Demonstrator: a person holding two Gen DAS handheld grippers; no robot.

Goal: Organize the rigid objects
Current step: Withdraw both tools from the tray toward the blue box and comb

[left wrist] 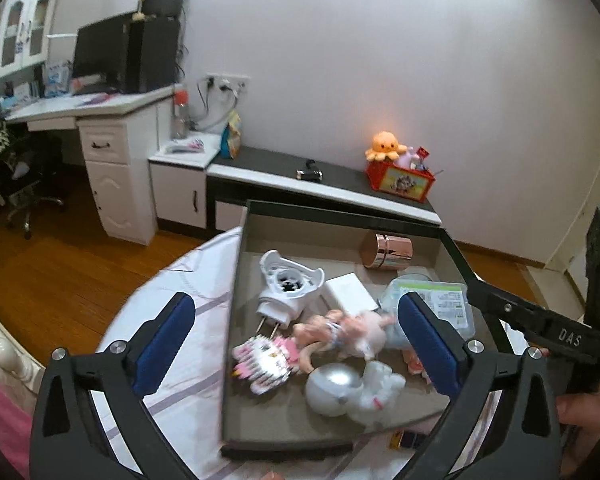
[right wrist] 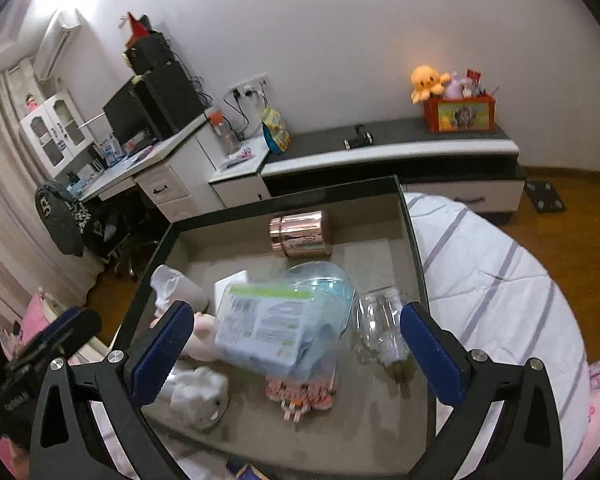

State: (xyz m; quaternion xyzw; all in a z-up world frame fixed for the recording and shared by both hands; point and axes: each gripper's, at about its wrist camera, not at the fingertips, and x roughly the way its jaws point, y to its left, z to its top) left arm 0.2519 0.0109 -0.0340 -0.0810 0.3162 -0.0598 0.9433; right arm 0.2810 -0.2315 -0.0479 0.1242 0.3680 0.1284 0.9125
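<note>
Background room contents, beyond the tool and its work area.

Far ahead against the wall runs a low dark-topped cabinet (right wrist: 388, 148); a red box (right wrist: 459, 113) stands on its right end with an orange plush octopus (right wrist: 427, 80) at the box's left edge. A small dark cylindrical item (right wrist: 359, 141) lies near the cabinet's middle. Ahead and to the left, a white desk (left wrist: 100, 108) carries a black monitor (left wrist: 100, 54) and a black tower (left wrist: 154, 54) just beside it. A wall socket strip (right wrist: 247, 82) with plugged cables sits above a low white side unit (left wrist: 182, 184). Far left, a white glass-door cupboard (left wrist: 22, 32) is mounted above the desk. A black office chair (left wrist: 28, 184) stands on the wooden floor (left wrist: 60, 272).
</note>
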